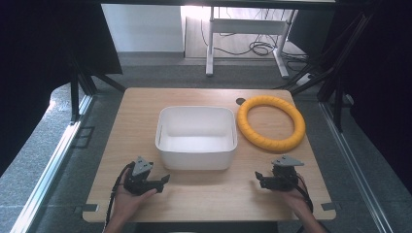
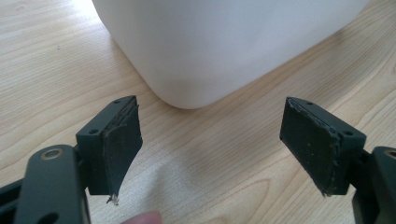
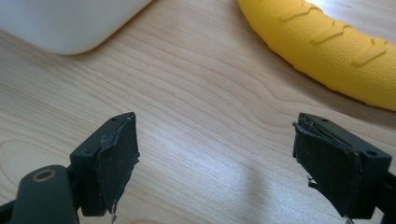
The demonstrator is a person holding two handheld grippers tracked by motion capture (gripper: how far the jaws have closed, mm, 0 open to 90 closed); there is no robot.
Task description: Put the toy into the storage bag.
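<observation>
- Wooden table on grey carpet; white tub mid-table, yellow ring beside it, near the right edge
- Left gripper and right gripper rest at the bare near edge; both spread, pinching nothing

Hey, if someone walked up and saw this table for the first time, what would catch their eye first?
Most likely the bright yellow ring lying flat on the far right part of the wooden table, since it is the one strong colour there. Next comes the white tub at the middle, empty, close beside the ring. Nearer the person, the left tongs and right tongs rest open, holding nothing.
</observation>
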